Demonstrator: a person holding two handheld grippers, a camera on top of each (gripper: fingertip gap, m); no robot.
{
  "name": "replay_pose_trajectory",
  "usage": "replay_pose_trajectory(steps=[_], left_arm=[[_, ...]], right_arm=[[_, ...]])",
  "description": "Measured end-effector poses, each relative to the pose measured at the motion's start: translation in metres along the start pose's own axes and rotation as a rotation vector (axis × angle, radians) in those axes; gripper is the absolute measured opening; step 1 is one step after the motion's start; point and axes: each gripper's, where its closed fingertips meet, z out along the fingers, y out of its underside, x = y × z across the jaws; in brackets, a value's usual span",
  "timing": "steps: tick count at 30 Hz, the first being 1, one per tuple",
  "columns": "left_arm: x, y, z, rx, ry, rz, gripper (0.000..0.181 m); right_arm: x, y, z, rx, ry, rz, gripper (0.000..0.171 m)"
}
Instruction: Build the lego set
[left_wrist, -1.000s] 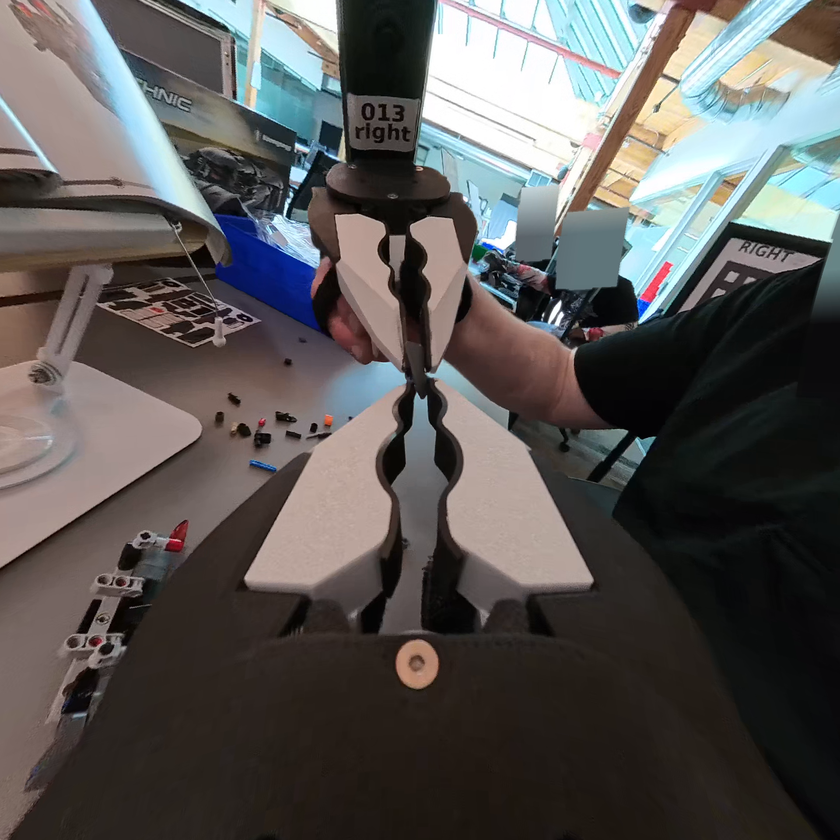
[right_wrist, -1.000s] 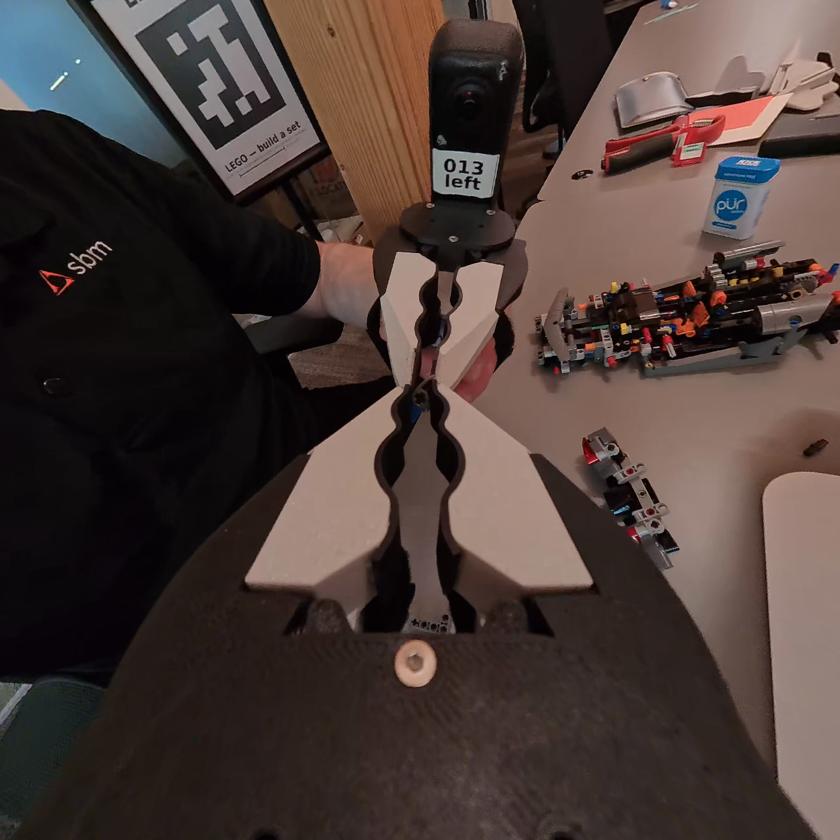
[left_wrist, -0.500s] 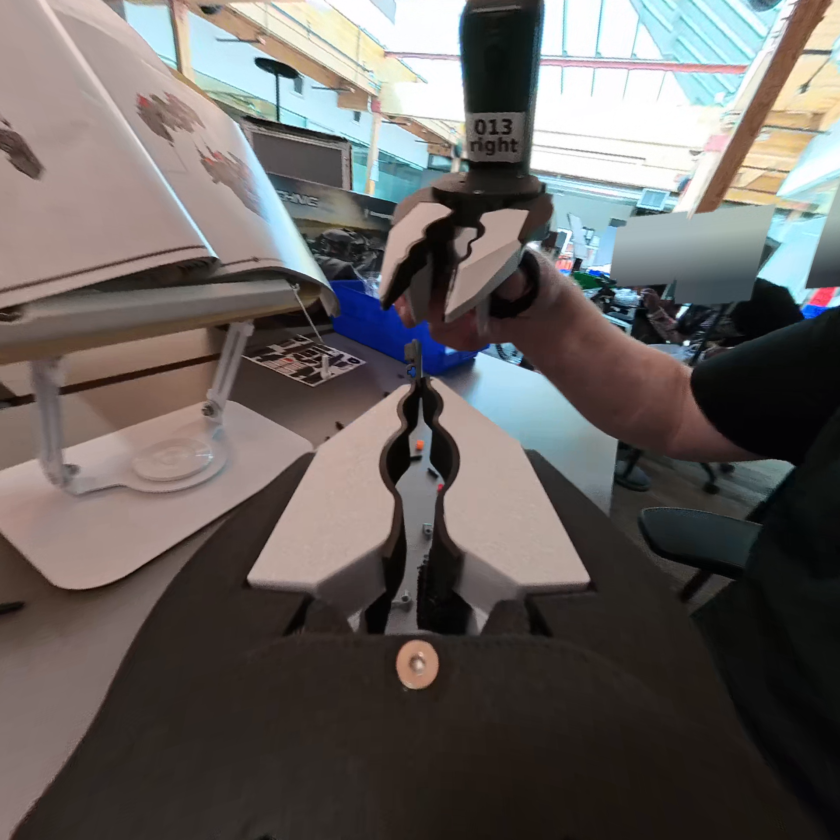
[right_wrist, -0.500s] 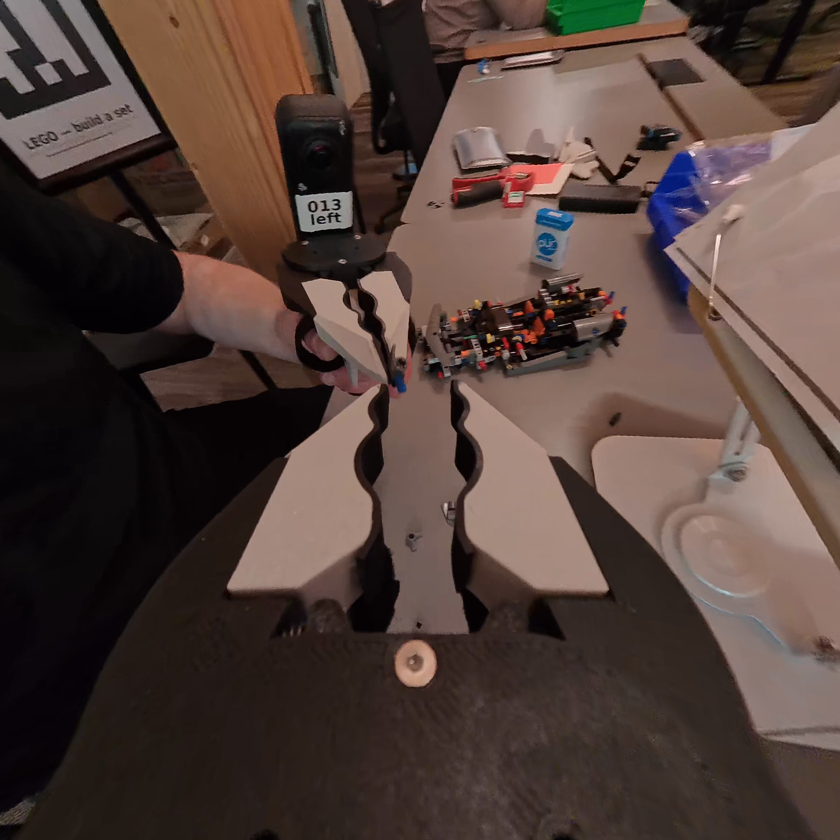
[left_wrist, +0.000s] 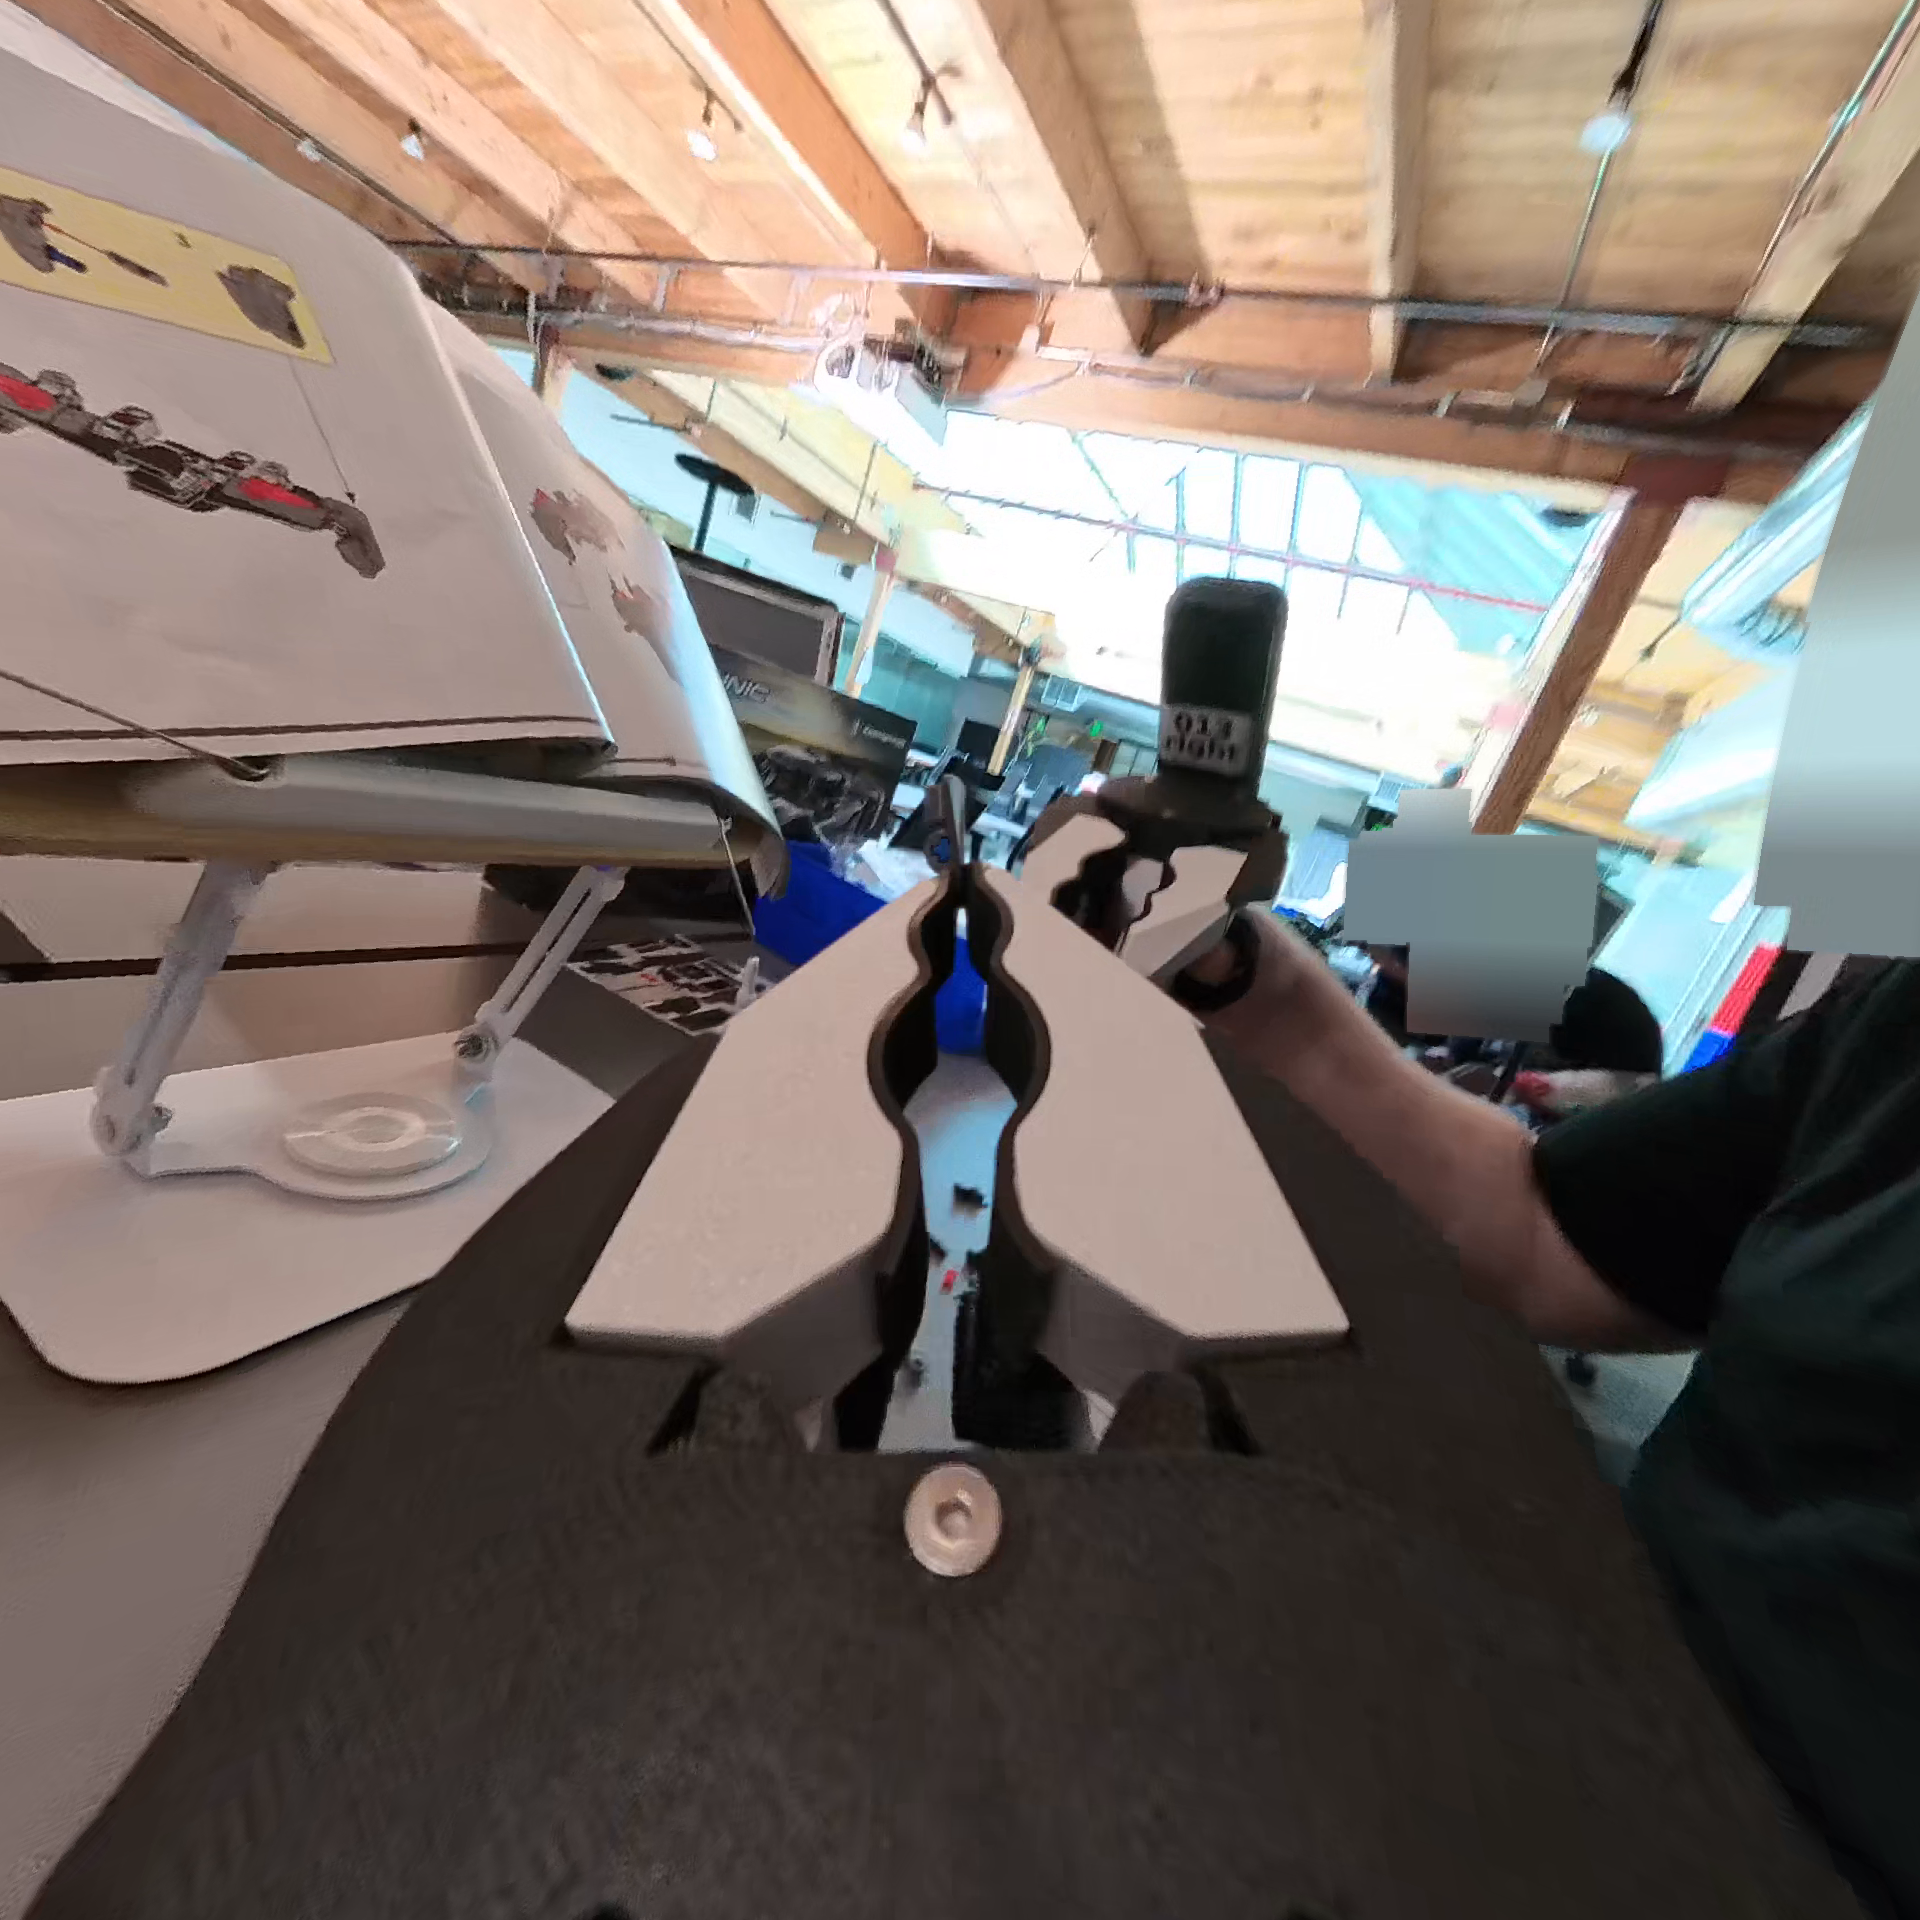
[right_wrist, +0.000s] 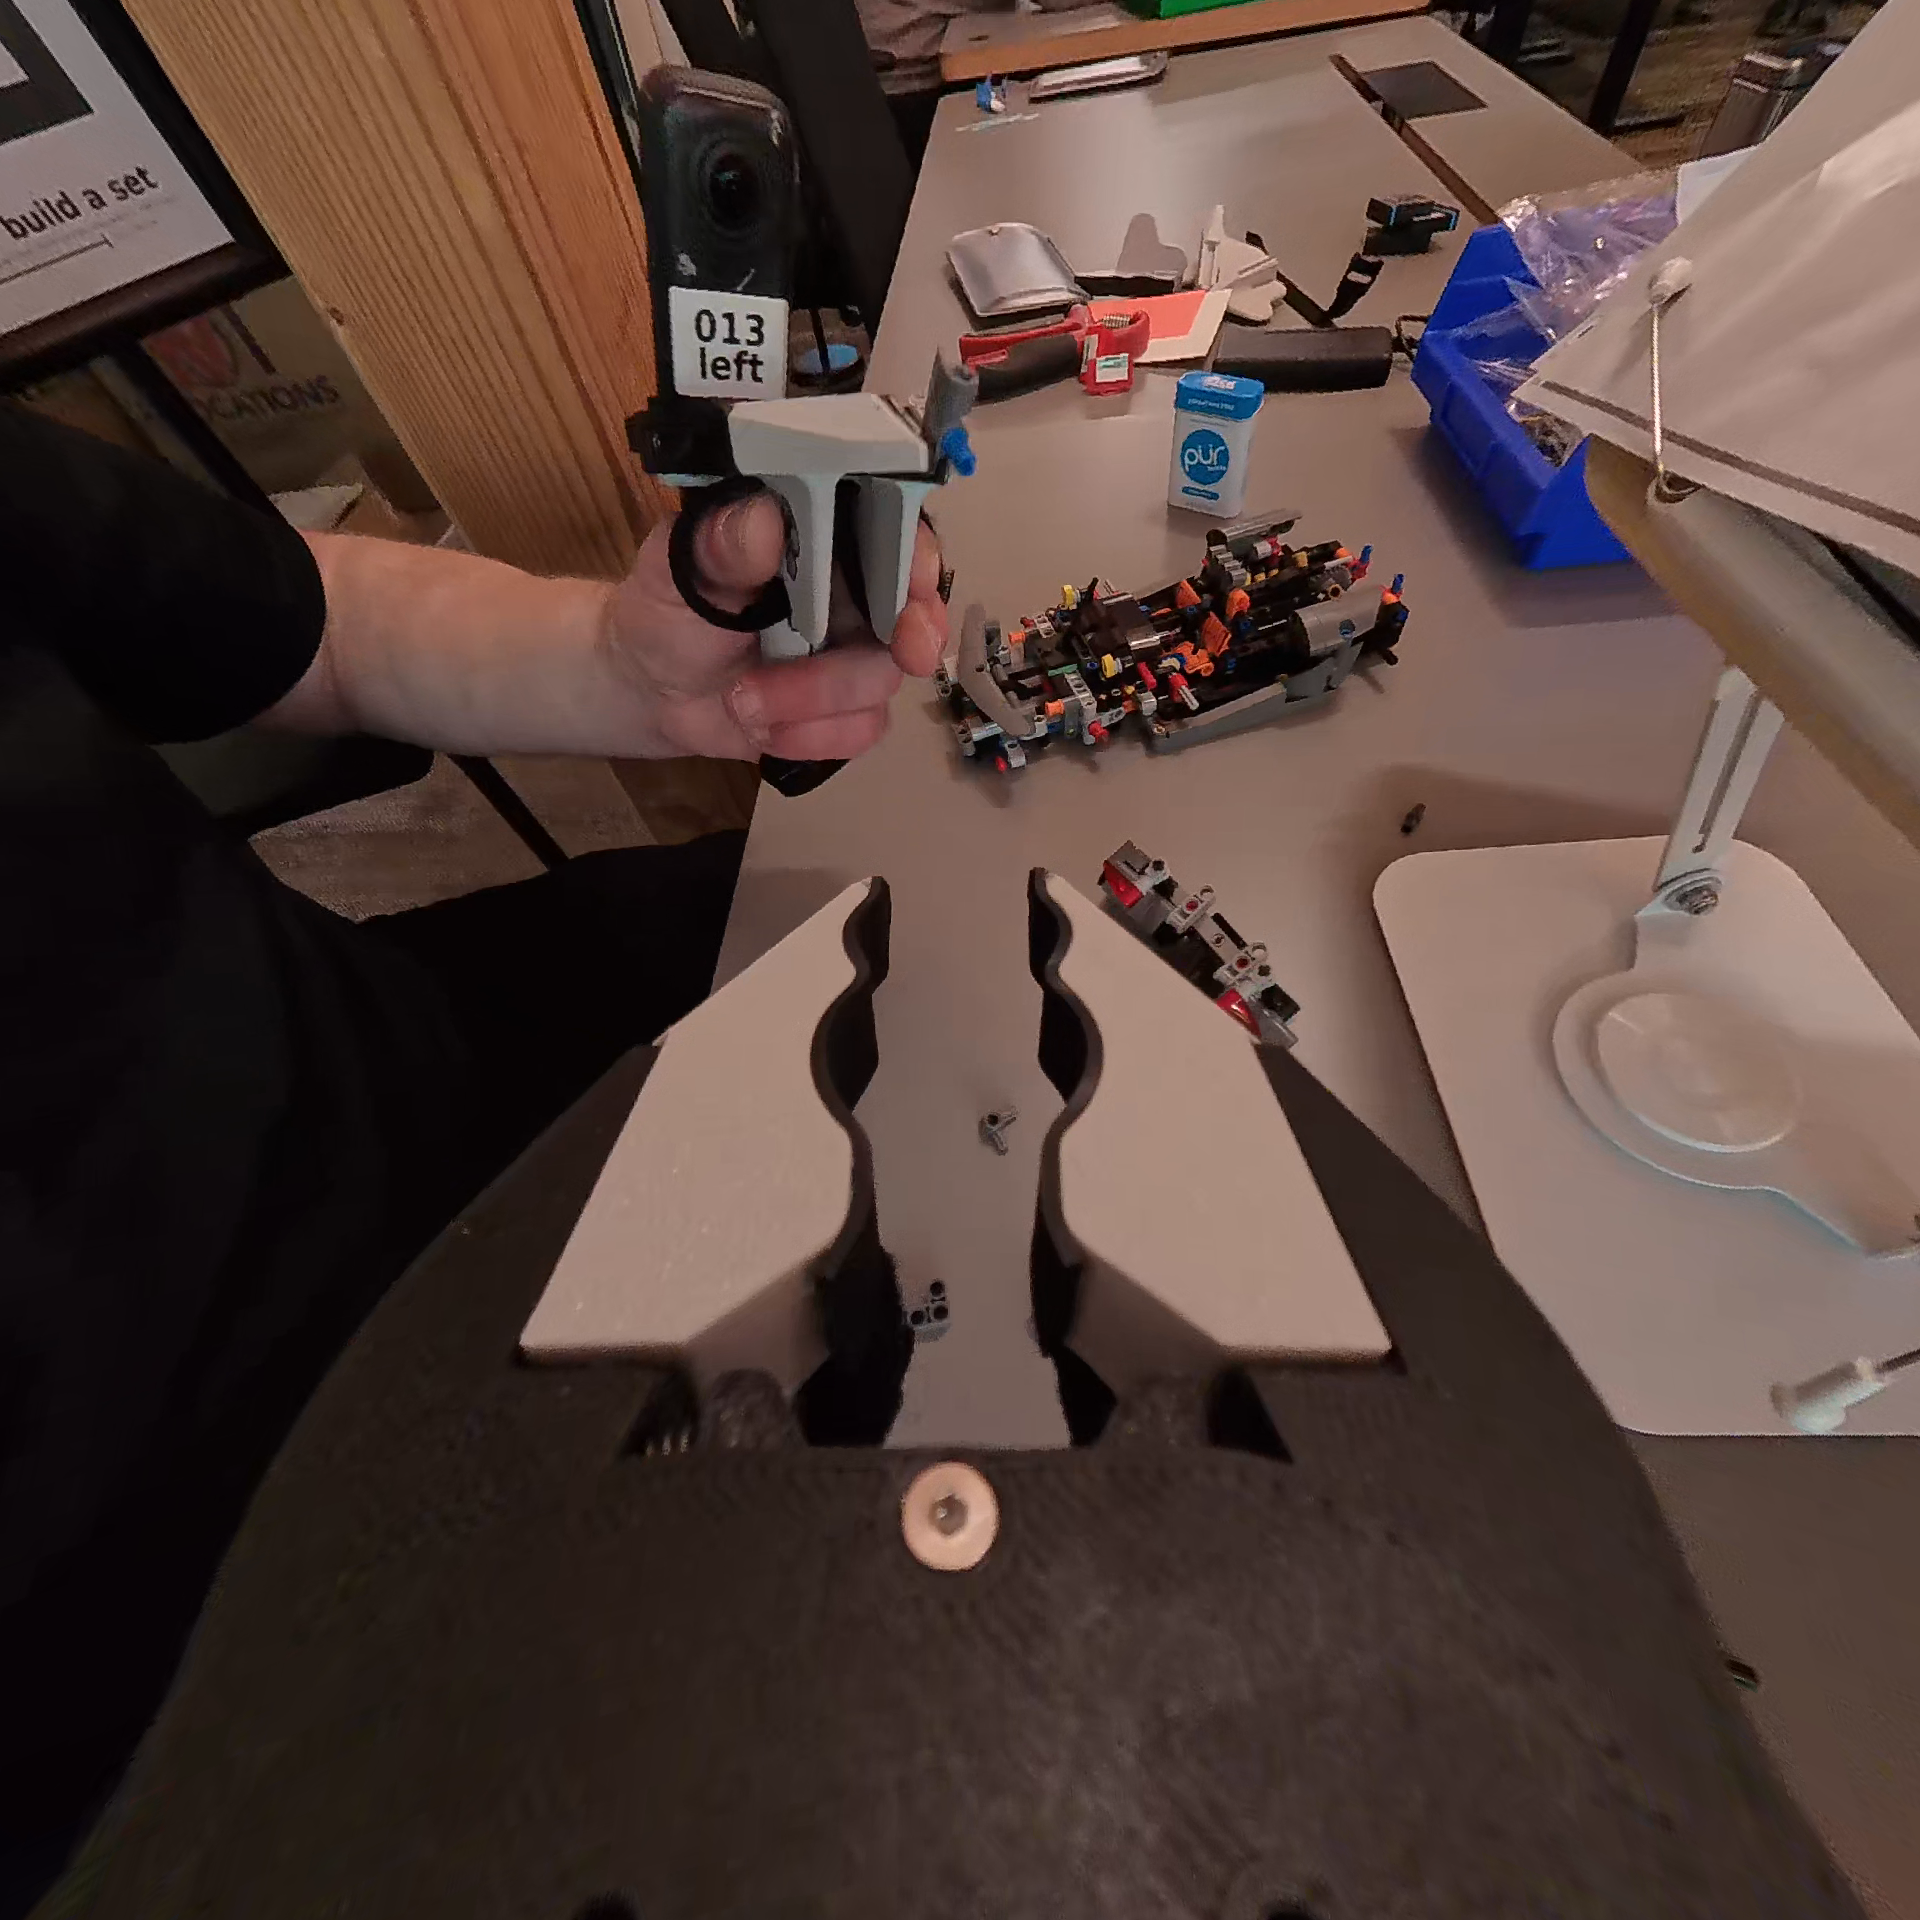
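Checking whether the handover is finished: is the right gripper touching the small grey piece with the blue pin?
Apart. The right wrist view shows the right gripper with jaws open over the table, while the grey piece sits clamped in the left gripper, well away.

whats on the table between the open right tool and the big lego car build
In the right wrist view, a small red, grey and black sub-assembly lies between the right tool and the large build; otherwise bare grey table.

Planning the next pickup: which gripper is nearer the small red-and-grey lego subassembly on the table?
Right. The right gripper hovers open just beside the subassembly; the left gripper is raised farther back.
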Motion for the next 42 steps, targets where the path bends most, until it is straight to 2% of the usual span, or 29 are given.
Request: replay_pose_trajectory(steps=[5, 11, 16, 20, 25, 36, 42], left_arm=[[0.001, -0.008, -0.005, 0.058, 0.011, -0.058, 0.0], [0.009, -0.01, -0.009, 0.059, 0.031, -0.043, 0.0], [0.017, -0.008, -0.016, 0.041, 0.051, -0.039, 0.0], [0.02, -0.001, -0.025, 0.02, 0.054, -0.049, 0.0], [0.018, 0.007, -0.04, 0.004, 0.035, -0.084, 0.0], [0.013, 0.03, -0.041, -0.046, 0.059, -0.122, 0.0], [0.006, 0.049, -0.041, -0.13, 0.006, -0.008, 0.0]], right_arm=[[-0.007, 0.002, 0.0, 0.014, -0.003, 0.015, 0.024], [-0.009, 0.008, 0.0, 0.0, 0.017, 0.015, 0.025], [0.004, 0.036, 0.004, -0.128, 0.104, -0.04, 0.025], [0.009, 0.061, 0.011, -0.236, 0.129, -0.09, 0.017], [0.015, 0.086, 0.019, -0.335, 0.146, -0.107, 0.017], [0.002, 0.138, 0.061, -0.496, 0.051, -0.105, 0.021], [0.006, 0.153, 0.087, -0.557, 0.082, -0.152, 0.018]])
